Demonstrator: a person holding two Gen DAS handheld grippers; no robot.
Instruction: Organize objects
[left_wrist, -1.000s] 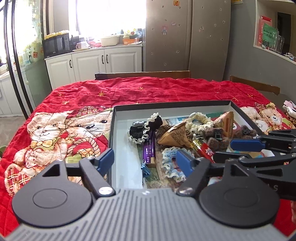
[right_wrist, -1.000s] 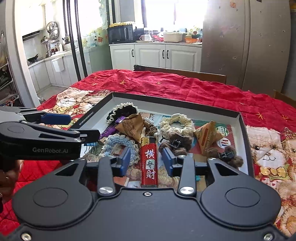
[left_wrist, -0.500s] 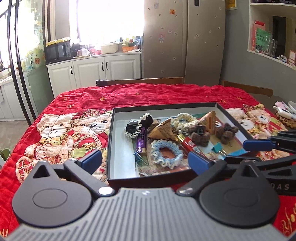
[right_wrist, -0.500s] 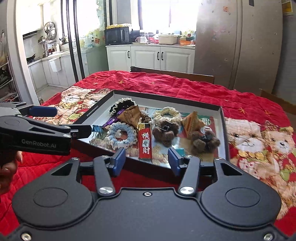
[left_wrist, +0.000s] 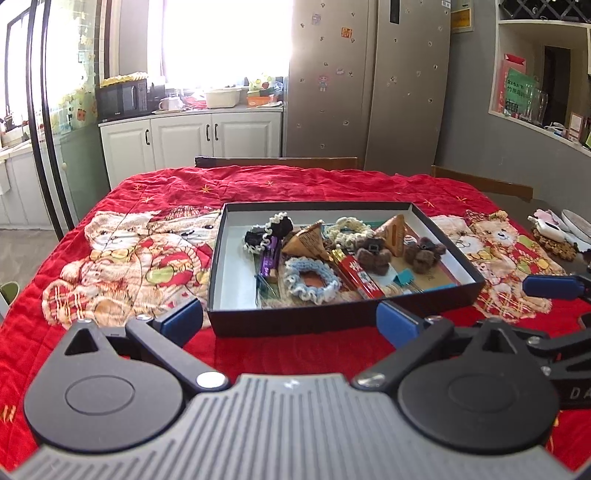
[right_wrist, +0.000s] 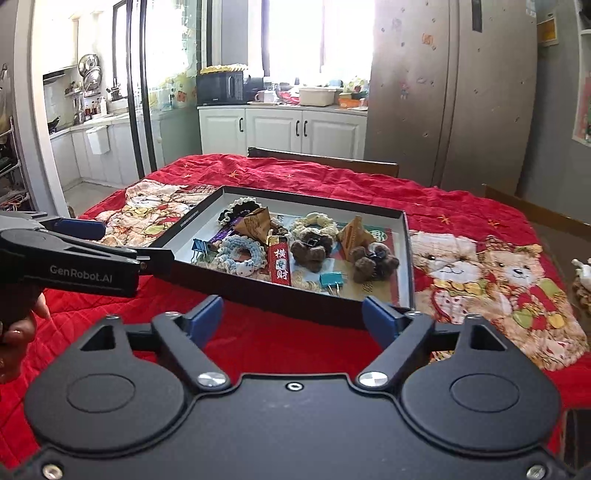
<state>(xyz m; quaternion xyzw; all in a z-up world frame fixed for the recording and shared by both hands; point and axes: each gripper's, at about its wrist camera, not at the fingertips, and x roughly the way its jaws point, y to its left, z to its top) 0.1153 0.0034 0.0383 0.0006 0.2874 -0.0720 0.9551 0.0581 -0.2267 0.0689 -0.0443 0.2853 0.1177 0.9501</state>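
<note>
Both claws hang short of the shallow black cardboard box (left_wrist: 343, 321), which sits on the red teddy-bear quilt (left_wrist: 122, 258) covering the surface. My left claw (left_wrist: 290, 319) is spread wide with nothing between its blue pads. My right claw (right_wrist: 291, 314) is opening as I speak, and it is empty too.

Inside the box everything sits in one loose heap. The red lighter with white characters (right_wrist: 279, 264) lies near the box's front wall. Just beside it is the pale blue crocheted scrunchie (right_wrist: 242, 253), and the two brown plush bear clips (right_wrist: 308, 251) lie on its other side. The cream scrunchie (right_wrist: 314, 221) and the black-and-white one (right_wrist: 240, 206) sit toward the far wall, with two tan paper cones among them. A teal binder clip (right_wrist: 332, 278) rests by the front wall.

My read: gathering looks done, since I see nothing loose on the quilt near the box. If sorting within the box is wanted, that is still to do.
</note>
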